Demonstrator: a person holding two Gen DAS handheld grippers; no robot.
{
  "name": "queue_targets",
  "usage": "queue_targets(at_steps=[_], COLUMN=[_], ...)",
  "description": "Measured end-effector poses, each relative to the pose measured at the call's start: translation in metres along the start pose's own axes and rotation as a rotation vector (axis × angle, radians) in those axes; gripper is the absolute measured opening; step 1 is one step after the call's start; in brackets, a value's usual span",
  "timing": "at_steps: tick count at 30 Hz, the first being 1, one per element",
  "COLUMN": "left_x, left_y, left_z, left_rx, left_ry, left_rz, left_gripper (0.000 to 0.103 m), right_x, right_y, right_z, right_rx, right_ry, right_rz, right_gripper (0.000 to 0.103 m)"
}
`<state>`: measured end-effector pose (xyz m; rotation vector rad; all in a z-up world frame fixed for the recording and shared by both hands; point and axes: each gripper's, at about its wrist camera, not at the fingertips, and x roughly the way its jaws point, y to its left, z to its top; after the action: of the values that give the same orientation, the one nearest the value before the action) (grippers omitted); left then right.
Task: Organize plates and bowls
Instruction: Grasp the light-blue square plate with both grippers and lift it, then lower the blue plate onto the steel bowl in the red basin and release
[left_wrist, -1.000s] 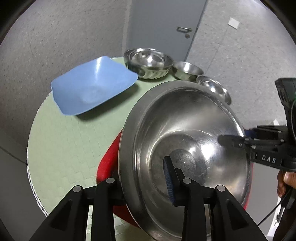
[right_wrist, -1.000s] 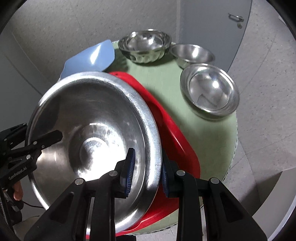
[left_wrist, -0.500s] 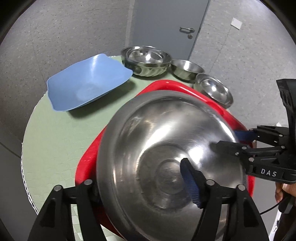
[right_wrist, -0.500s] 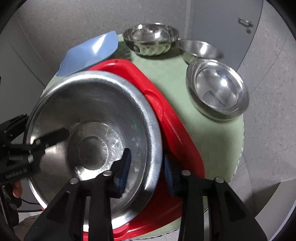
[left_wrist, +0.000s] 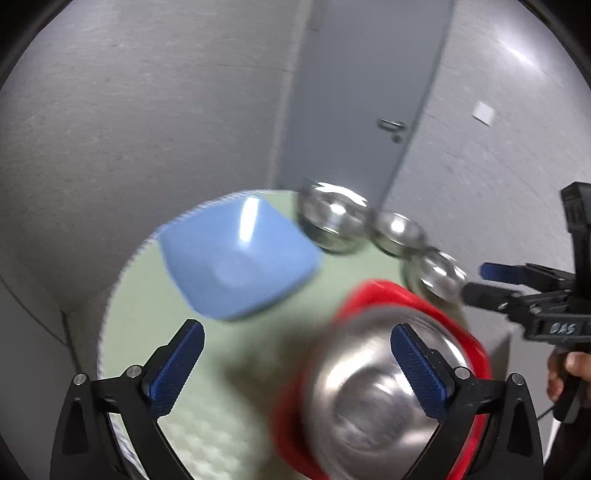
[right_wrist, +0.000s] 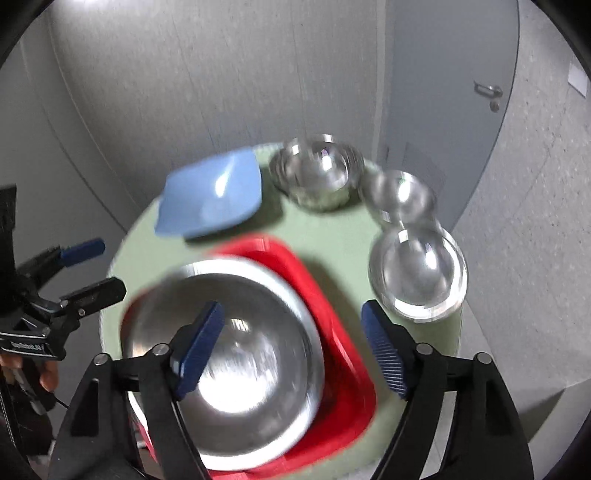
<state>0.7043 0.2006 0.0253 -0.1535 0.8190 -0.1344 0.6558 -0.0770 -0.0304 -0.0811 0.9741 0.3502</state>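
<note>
The large steel bowl (right_wrist: 236, 362) rests inside the red square plate (right_wrist: 332, 332) on the round green table (right_wrist: 325, 236); it also shows in the left wrist view (left_wrist: 384, 398), on the red plate (left_wrist: 388, 295). My left gripper (left_wrist: 295, 369) is open and empty, raised above the table. My right gripper (right_wrist: 291, 350) is open and empty, above the bowl's right rim. A blue square plate (left_wrist: 236, 258) lies at the back left. Both views are motion-blurred.
Three smaller steel bowls stand along the back right edge: a stacked one (right_wrist: 317, 173), a small one (right_wrist: 399, 195) and a wider one (right_wrist: 417, 273). A grey door (left_wrist: 369, 92) and walls stand behind the table.
Both grippers have opened and let go of the large steel bowl, which now sits in the red plate. Both grippers have pulled up and back from it.
</note>
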Motion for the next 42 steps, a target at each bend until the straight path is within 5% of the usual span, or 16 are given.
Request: queue_targets(at_steps=[6, 15, 18, 20, 22, 23, 25, 32, 42], left_x=[0.058, 0.143, 0.166, 0.181, 0.185, 0.185, 0.184, 0.152, 0.040], left_y=[0.068, 0.111, 0.116, 0.115, 0.114, 0.113, 0.110, 0.109, 0.059], left_z=[0.023, 0.029, 0.029, 0.032, 0.034, 0.035, 0.038, 0.043, 0.023], left_rx=[-0.083, -0.138, -0.136, -0.124, -0.102, -0.094, -0.073, -0.068, -0.018], left_ry=[0.039, 0.182, 0.223, 0.243, 0.229, 0.223, 0.209, 0.137, -0.008], left_rz=[0.117, 0.118, 0.079, 0.056, 0.030, 0.012, 0.011, 0.025, 0.033], left_gripper=[0.100, 0.087, 0.070, 0.047, 0.041, 0.026, 0.021, 0.021, 0.022], right_x=[0.068, 0.183, 0.203, 0.214, 0.221, 0.225, 0.226, 0.195, 0.091], right_y=[0.012, 0.027, 0.031, 0.033, 0.035, 0.037, 0.041, 0.057, 0.066], right_z=[0.057, 0.093, 0.097, 0.098, 0.097, 0.098, 0.097, 0.104, 0.099], right_rx=[0.083, 0.168, 0.176, 0.178, 0.174, 0.177, 0.177, 0.101, 0.016], right_ry=[0.077, 0.280, 0.314, 0.333, 0.347, 0.351, 0.338, 0.236, 0.081], right_rz=[0.081, 0.064, 0.046, 0.040, 0.037, 0.045, 0.076, 0.050, 0.085], right_gripper=[0.081, 0.075, 0.071, 0.064, 0.044, 0.040, 0.027, 0.024, 0.024])
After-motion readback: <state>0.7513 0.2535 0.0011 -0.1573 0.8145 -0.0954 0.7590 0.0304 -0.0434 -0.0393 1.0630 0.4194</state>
